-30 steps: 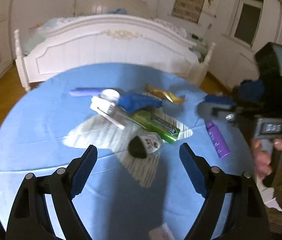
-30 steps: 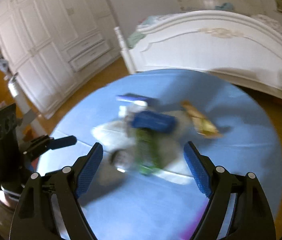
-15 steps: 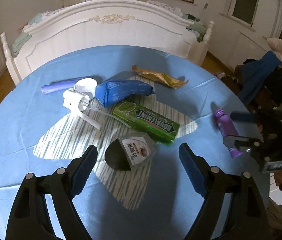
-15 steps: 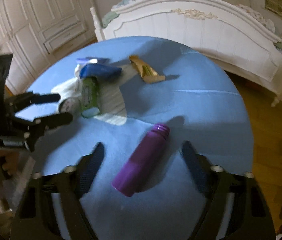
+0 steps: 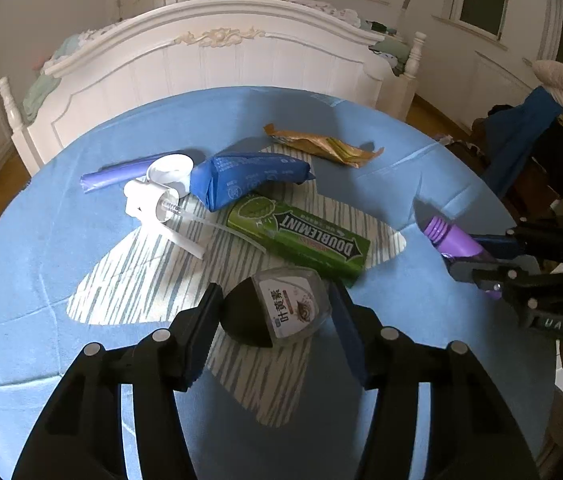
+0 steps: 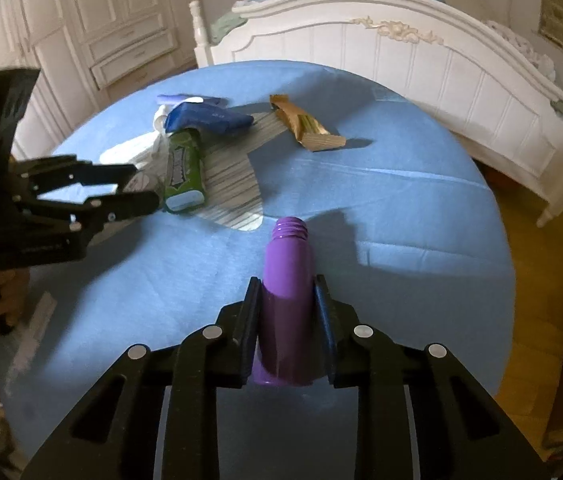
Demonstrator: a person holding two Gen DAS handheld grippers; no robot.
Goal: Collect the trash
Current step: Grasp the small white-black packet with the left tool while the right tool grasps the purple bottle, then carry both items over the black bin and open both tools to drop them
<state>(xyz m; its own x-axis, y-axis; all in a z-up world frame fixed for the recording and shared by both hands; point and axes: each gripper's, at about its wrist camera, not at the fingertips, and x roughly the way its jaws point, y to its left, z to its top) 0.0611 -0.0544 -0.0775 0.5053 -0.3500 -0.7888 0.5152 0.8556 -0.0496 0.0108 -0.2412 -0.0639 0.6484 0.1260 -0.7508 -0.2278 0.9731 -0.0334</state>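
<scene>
left wrist view: the left hand-held gripper (image 5: 273, 316) has just closed its jaws around the small capped bottle (image 5: 277, 308) on the counter (image 5: 41, 240); the right hand-held gripper (image 6: 287, 312) has clamped the purple bottle (image 6: 287, 280). both look ready to lift.

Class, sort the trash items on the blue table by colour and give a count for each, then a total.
Purple: 2, bottle, rolled tube
Blue: 1, packet
Green: 1, gum box
Gold: 1, wrapper
White: 1, pump head
Black and clear: 1, small container
Total: 7

"DOUBLEMINT" is printed on the green gum pack (image 5: 299, 238). Chinese characters, "叶黄素", are printed on the small clear container's label (image 5: 289, 308).
</scene>
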